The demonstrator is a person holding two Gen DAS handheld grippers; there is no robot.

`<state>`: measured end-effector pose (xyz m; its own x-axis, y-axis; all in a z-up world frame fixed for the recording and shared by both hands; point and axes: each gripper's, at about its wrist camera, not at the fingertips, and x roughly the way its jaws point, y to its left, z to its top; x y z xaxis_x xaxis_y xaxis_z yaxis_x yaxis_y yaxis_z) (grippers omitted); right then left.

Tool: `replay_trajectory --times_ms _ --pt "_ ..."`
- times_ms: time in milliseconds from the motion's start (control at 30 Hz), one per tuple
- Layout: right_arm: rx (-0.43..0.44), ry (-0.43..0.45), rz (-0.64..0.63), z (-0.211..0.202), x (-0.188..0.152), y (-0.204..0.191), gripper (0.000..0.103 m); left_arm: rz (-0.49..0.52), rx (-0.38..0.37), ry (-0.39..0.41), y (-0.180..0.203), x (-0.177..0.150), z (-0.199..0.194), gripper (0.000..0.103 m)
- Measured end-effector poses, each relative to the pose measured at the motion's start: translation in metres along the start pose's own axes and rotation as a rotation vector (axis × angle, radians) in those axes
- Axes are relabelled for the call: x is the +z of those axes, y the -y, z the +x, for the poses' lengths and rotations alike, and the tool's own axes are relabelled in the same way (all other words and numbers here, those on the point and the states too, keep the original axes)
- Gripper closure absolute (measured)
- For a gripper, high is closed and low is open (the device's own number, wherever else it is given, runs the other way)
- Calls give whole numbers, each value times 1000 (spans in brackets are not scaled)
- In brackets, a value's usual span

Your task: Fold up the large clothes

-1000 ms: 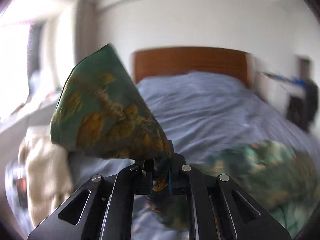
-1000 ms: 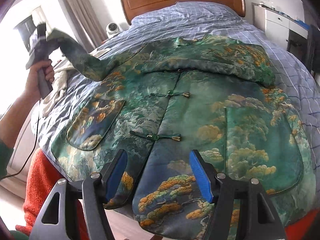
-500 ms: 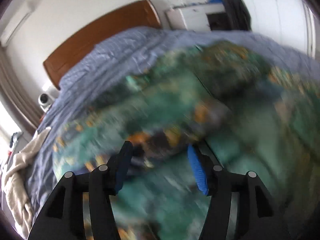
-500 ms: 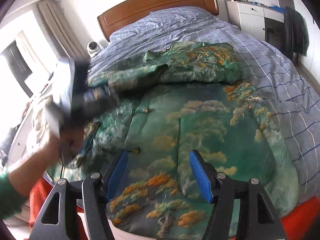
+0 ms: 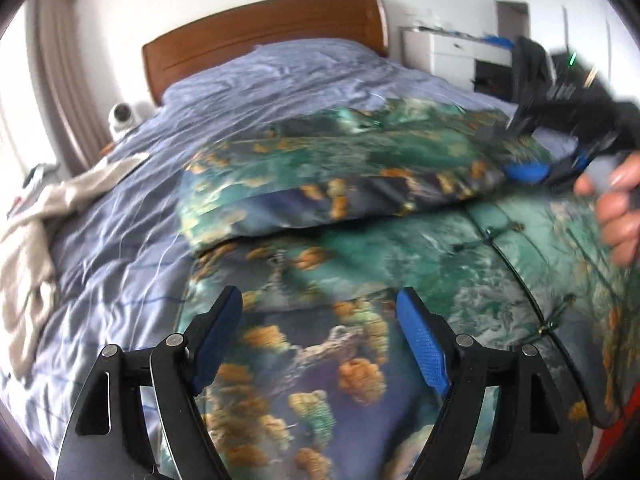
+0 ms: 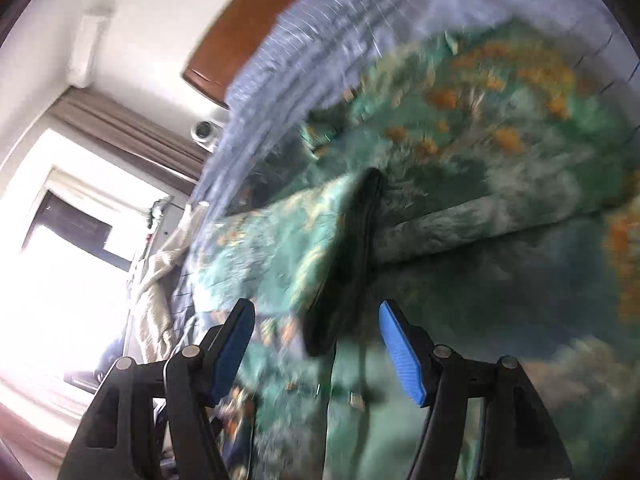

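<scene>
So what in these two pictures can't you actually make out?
- Jacket hem: left wrist view, cut off by the bottom edge and hidden behind the left gripper.
- Right gripper: left wrist view, motion blur hides how its jaws stand.
- Jacket pattern and the dark shape lying on it: right wrist view, all motion blur.
- Desk clutter: left wrist view, too small.
</scene>
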<state>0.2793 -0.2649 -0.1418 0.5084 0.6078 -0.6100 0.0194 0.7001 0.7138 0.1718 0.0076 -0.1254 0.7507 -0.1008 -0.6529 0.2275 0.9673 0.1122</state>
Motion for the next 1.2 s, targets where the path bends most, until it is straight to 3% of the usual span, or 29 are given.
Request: replay_trajectory --times_ms 33,67,100,133,300,467,567,667,733,833,933,1033,1100,1200 --pt "-17 -28 -3 16 2 -1 39 -20 0 -1 -5 0 -1 22" --pt "-38 -52 -17 28 2 -4 47 -35 -1 -1 -10 -1 -1 22" --pt "-56 -64 -37 34 2 -9 77 -47 -1 -1 -12 -2 0 22" --pt "-81 -67 -72 38 2 -18 86 -60 -1 -1 -15 -1 0 22" --pt "-128 101 -314 8 47 -79 87 -128 -23 5 -30 2 4 22" --pt "-219 169 -351 13 102 -71 87 -196 -39 4 -41 6 5 22" --pt "-304 100 -341 48 100 -41 83 -210 -38 -28 -45 11 14 22" --pt "-376 15 -354 72 88 -20 66 -219 -58 -57 -53 22 20 22" --pt "-392 39 -385 65 82 -22 57 -223 -73 -46 -60 35 19 22" --pt "-436 133 -503 39 75 -49 57 -254 -96 -10 -76 64 25 17" --pt "-379 203 -659 22 72 -86 57 -290 -144 -21 -86 92 55 17" --pt "-286 96 -715 47 84 -101 57 -334 -155 -62 -90 106 100 29" --pt "-305 8 -686 78 87 -86 57 -347 -143 -116 -90 103 132 46" --pt "-355 -91 -617 113 84 -52 58 -295 -113 -190 -84 84 170 53"
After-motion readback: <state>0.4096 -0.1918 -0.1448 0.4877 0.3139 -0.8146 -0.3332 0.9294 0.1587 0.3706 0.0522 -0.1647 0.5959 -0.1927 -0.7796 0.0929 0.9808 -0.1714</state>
